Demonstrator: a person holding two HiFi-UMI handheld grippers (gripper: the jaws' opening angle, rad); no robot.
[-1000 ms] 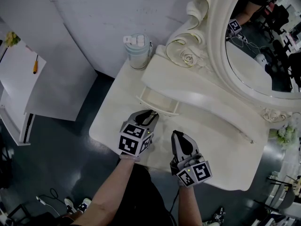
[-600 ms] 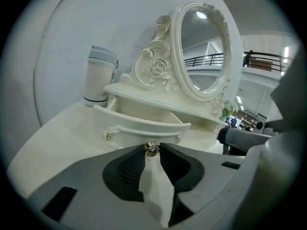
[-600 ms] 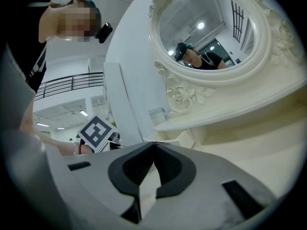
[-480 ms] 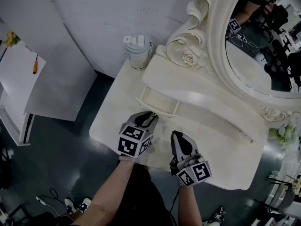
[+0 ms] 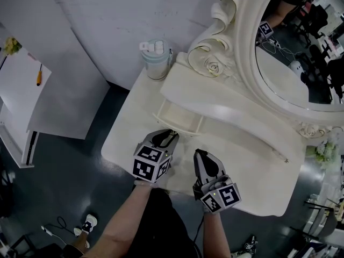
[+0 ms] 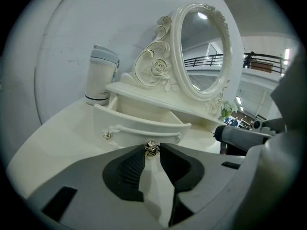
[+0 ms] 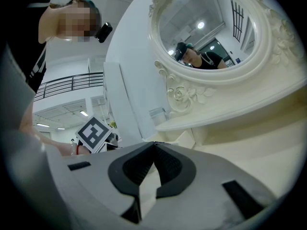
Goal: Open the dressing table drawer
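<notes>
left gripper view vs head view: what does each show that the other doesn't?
Left gripper view only: the small metal knob pinched between the left gripper jaws, plus the drawer front's scrolled trim.
Head view only: the right gripper, the dark floor, and the white cabinet at left.
Both: the open drawer, the lidded tumbler and the oval mirror.

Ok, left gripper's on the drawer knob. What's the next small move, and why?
Probably ease the left gripper straight back toward yourself: its jaws pinch the middle knob, and the drawer looks only partly out from under the mirror shelf. The right gripper is shut and empty.
</notes>
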